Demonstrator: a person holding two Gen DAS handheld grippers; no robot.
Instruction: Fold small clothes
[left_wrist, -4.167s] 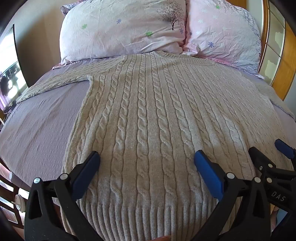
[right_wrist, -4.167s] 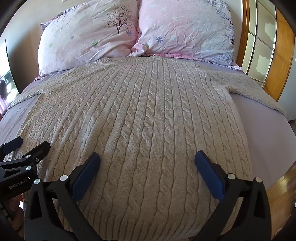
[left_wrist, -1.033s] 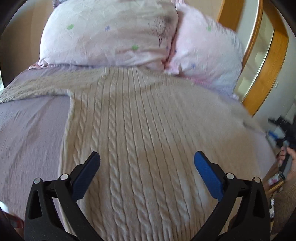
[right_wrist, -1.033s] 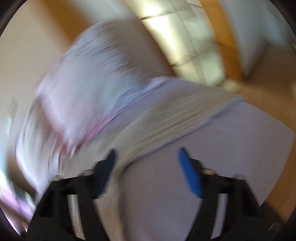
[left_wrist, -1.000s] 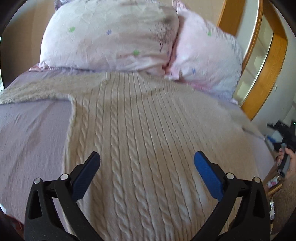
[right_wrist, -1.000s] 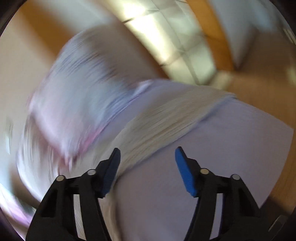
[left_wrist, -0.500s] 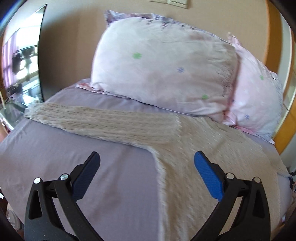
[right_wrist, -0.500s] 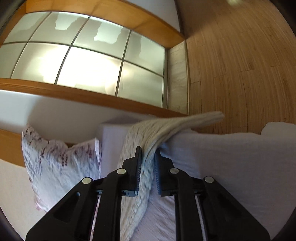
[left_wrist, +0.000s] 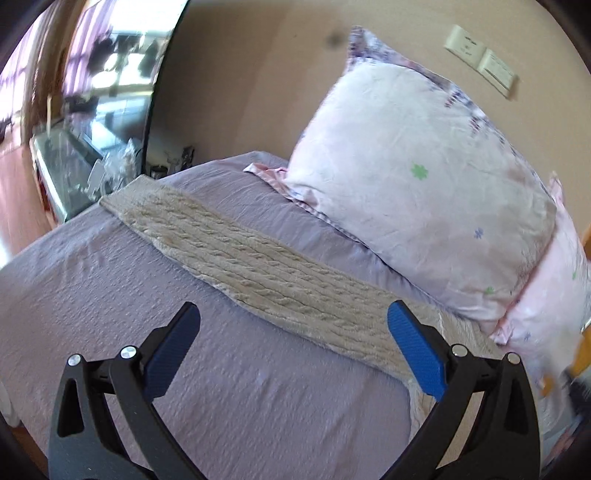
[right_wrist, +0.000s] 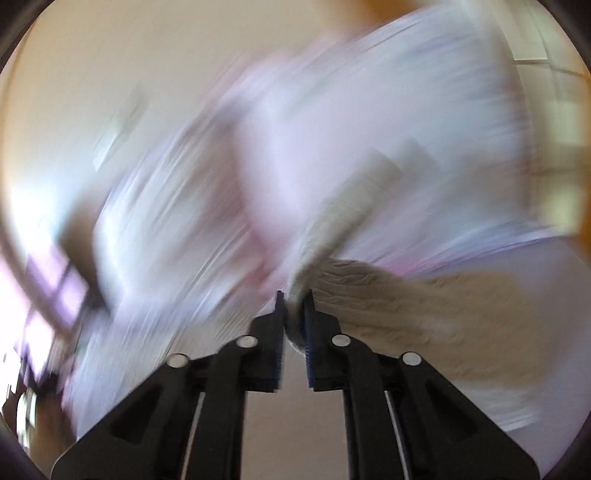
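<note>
Sleeve (right_wrist: 343, 218) newly lifted, apparently pinched in right claw (right_wrist: 294, 325); left claw (left_wrist: 295, 354) wide.

Lilac-sheeted bed (left_wrist: 110, 302) bearing beige cable-knit sweater (left_wrist: 266, 273) and floral pillows (left_wrist: 424, 206).

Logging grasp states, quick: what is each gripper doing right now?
Left gripper: open, empty, over the bed.
Right gripper: shut on the sweater.
</note>
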